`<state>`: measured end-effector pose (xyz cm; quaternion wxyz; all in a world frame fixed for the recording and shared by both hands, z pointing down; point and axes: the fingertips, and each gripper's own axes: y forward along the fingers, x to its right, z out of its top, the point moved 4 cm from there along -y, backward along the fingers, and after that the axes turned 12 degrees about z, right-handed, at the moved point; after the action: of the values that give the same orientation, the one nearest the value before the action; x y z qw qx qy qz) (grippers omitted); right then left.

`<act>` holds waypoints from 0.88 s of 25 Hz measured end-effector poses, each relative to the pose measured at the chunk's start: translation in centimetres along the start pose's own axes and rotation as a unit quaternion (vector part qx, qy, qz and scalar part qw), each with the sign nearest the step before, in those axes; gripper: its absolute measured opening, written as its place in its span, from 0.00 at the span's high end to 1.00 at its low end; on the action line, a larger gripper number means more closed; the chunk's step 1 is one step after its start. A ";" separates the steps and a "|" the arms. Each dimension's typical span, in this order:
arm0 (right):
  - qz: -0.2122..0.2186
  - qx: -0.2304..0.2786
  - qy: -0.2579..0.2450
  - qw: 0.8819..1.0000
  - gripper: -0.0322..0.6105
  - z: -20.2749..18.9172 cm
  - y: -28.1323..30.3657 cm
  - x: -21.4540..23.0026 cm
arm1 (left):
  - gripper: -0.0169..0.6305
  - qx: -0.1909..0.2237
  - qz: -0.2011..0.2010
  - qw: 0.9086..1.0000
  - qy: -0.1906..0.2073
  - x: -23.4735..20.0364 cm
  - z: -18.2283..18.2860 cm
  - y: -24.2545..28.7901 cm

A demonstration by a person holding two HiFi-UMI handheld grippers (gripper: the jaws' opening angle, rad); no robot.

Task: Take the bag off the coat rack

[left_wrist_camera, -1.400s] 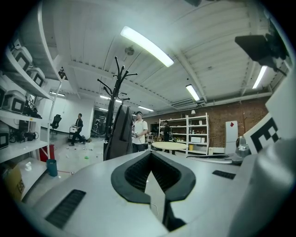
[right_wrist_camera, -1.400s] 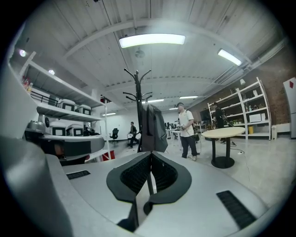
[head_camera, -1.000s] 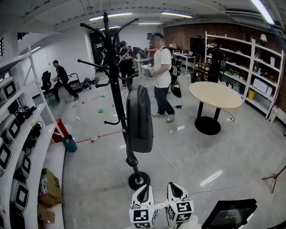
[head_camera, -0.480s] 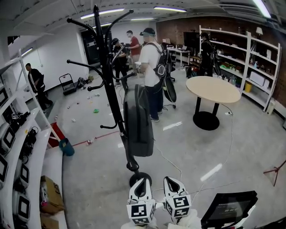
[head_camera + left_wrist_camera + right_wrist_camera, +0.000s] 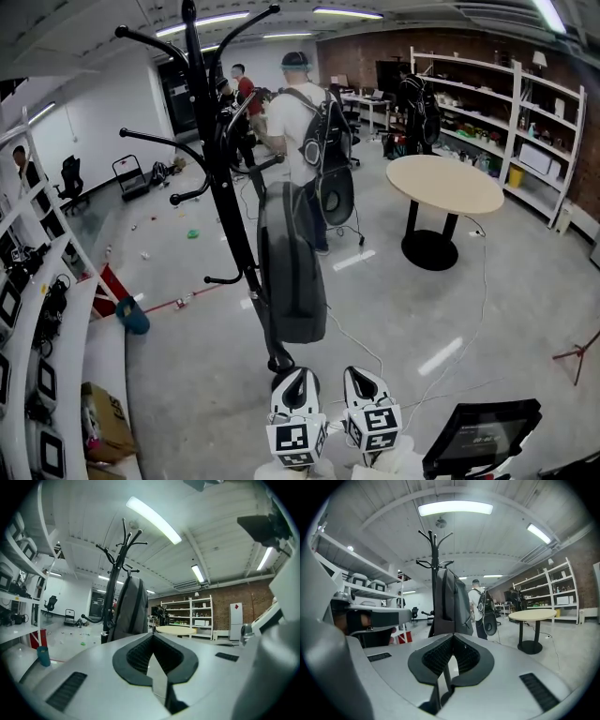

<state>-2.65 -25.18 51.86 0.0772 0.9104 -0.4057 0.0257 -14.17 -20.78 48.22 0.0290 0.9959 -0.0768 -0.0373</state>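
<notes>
A glossy grey floor [image 5: 422, 309] spreads through the workshop. Nearest, the left claw [image 5: 297, 377] and right claw [image 5: 364, 377] sit side by side, each pressed together and empty. Just beyond, the dark bag [image 5: 291, 262] hangs on the coat rack [image 5: 211, 141], seemingly from a mid-height hook. Behind stands a person [image 5: 292, 122] wearing a backpack.
</notes>
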 end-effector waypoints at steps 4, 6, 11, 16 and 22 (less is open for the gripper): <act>-0.008 0.005 -0.002 1.000 0.93 0.6 1.7 0.5 | 0.98 0.007 -0.009 1.000 0.001 -0.7 0.7 1.7; -0.010 0.009 -0.003 1.000 0.93 1.0 2.4 0.6 | 0.98 0.012 -0.012 1.000 0.002 -1.0 1.0 2.5; -0.015 0.011 0.000 1.000 0.93 1.2 3.8 0.9 | 0.98 0.014 -0.017 1.000 0.001 -1.7 1.2 3.9; -0.008 0.002 0.004 1.000 0.93 1.0 4.5 1.4 | 0.98 0.014 -0.011 1.000 -0.005 -1.4 1.2 5.2; -0.001 0.000 0.003 1.000 0.93 1.8 5.8 2.1 | 0.98 0.020 -0.001 1.000 0.006 -1.4 2.3 6.2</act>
<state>-5.59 -30.86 51.05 0.0790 0.9108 -0.4043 0.0285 -16.62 -26.76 46.43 0.0095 0.9966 -0.0759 -0.0296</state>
